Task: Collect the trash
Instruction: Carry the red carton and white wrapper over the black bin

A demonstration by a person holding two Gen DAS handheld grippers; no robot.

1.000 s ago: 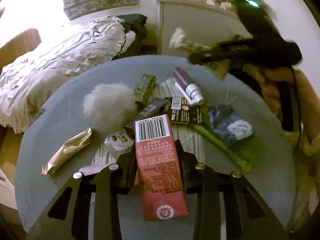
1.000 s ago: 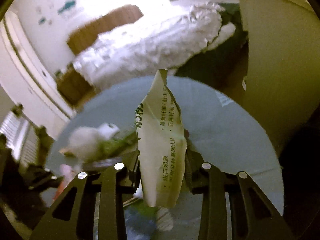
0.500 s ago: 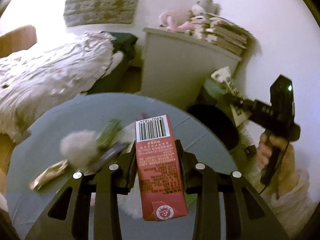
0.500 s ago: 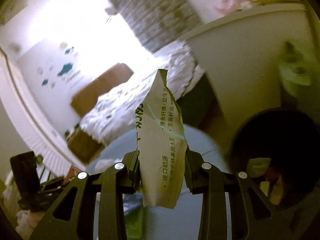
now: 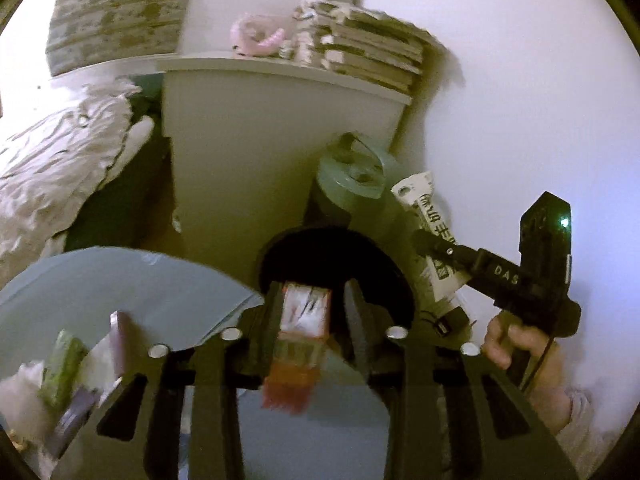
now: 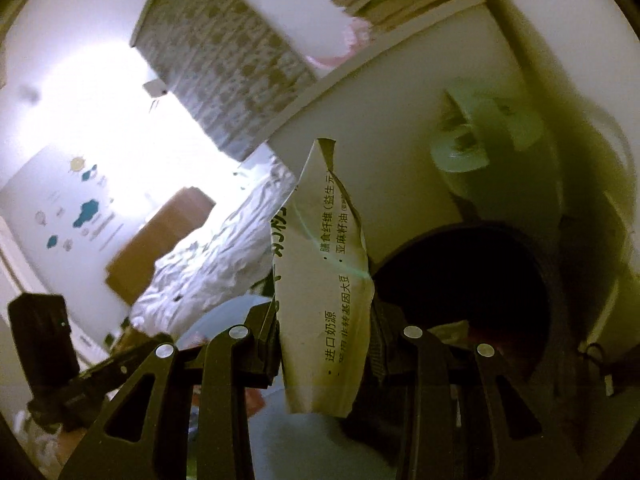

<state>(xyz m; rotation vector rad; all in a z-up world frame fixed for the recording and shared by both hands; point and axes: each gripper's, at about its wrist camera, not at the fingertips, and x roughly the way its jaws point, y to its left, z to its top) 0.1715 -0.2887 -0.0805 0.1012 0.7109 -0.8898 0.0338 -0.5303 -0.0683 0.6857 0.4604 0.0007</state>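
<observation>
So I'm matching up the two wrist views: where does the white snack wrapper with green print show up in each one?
Left wrist view: the white snack wrapper is at right of centre, clamped in the right gripper, beside the dark bin opening.
Right wrist view: the wrapper stands upright at centre between that gripper's fingers, left of the bin opening.
Shared landmark: the dark round bin opening.

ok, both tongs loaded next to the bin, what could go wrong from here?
1. The red carton is blurred and tilted between the left tongs as they close; it may slip and miss the black bin.
2. The white wrapper in the right tongs is light; it could land outside the bin.
</observation>
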